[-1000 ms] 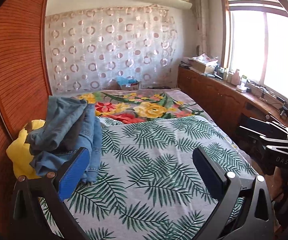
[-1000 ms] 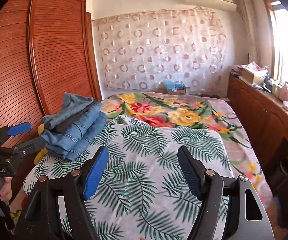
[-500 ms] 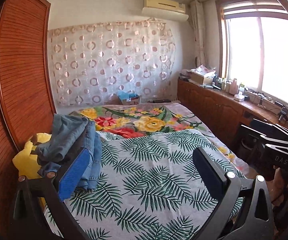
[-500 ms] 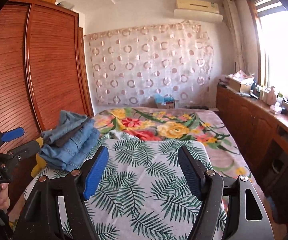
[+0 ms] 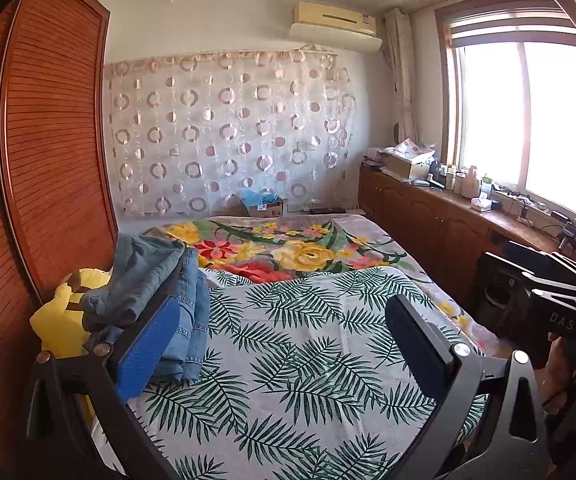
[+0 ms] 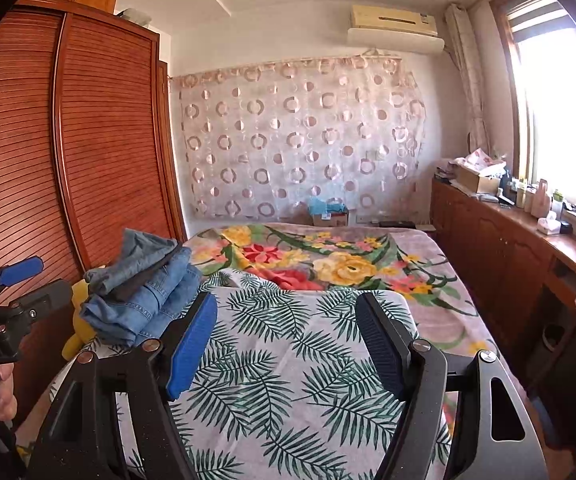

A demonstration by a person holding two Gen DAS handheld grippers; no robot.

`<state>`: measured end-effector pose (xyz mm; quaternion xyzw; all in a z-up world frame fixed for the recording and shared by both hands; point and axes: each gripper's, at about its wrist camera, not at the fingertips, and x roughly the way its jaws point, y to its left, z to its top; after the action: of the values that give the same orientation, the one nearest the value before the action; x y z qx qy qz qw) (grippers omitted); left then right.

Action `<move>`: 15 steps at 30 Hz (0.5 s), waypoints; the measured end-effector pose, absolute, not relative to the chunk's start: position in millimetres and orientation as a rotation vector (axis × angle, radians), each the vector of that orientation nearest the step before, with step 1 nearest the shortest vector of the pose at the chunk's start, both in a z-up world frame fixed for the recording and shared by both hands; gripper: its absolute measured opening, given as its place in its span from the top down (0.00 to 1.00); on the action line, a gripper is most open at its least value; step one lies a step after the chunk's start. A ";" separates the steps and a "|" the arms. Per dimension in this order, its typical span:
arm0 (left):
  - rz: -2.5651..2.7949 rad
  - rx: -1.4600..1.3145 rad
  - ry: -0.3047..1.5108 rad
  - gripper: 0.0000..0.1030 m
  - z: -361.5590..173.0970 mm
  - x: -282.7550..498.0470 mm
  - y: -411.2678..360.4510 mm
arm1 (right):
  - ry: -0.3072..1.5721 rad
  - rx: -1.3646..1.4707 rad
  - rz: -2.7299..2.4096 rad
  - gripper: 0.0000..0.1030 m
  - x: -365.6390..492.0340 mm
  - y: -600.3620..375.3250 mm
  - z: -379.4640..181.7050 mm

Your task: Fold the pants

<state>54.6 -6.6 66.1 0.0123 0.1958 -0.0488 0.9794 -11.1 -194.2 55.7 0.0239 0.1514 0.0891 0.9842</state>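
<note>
Pants, a heap of blue denim jeans (image 5: 156, 292), sit in a bumpy pile on the left side of the bed, close to the brown slatted wooden wardrobe (image 5: 48, 140). They rest partly on a soft yellow toy (image 5: 64, 312) and partly on the white sheet with green palm leaves (image 5: 307, 352). The pile looks put to the side so the leafy sheet stays free as a flat place for folding.

The left claw (image 5: 284, 344) is spread wide, and nothing is between its blue and black pads. The right claw (image 6: 288, 344) is spread wide too and holds nothing. Both point slightly down over the bed, side by side, likely so each can take one part of the jeans. No pair is laid out yet, so the folding seems not to have started.
</note>
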 end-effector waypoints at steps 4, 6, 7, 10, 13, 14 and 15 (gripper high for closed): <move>-0.100 0.022 0.394 0.00 66.3 54.1 -5.3 | 0.304 0.048 0.181 0.29 -13.1 -196.9 56.4; -0.098 0.024 0.395 0.00 66.2 54.9 -5.8 | 0.303 0.046 0.179 0.29 -12.9 -196.8 56.4; -0.099 0.023 0.395 0.00 66.3 54.7 -5.3 | 0.303 0.045 0.178 0.29 -13.6 -196.1 56.2; -0.099 0.024 0.395 0.00 66.3 55.0 -5.3 | 0.304 0.046 0.179 0.29 -13.4 -196.1 56.0; -0.097 0.024 0.398 0.00 65.7 53.5 -4.6 | 0.305 0.046 0.180 0.29 -14.0 -197.7 56.4; -0.096 0.024 0.398 0.00 65.3 52.6 -3.8 | 0.305 0.046 0.180 0.29 -13.9 -197.8 56.3; -0.097 0.022 0.398 0.00 65.3 54.1 -4.1 | 0.304 0.045 0.179 0.29 -14.4 -198.0 56.2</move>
<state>54.1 -4.1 65.3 0.0111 0.1976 -0.0484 0.9790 -14.4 -198.0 56.2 0.0226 0.1514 0.0889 0.9842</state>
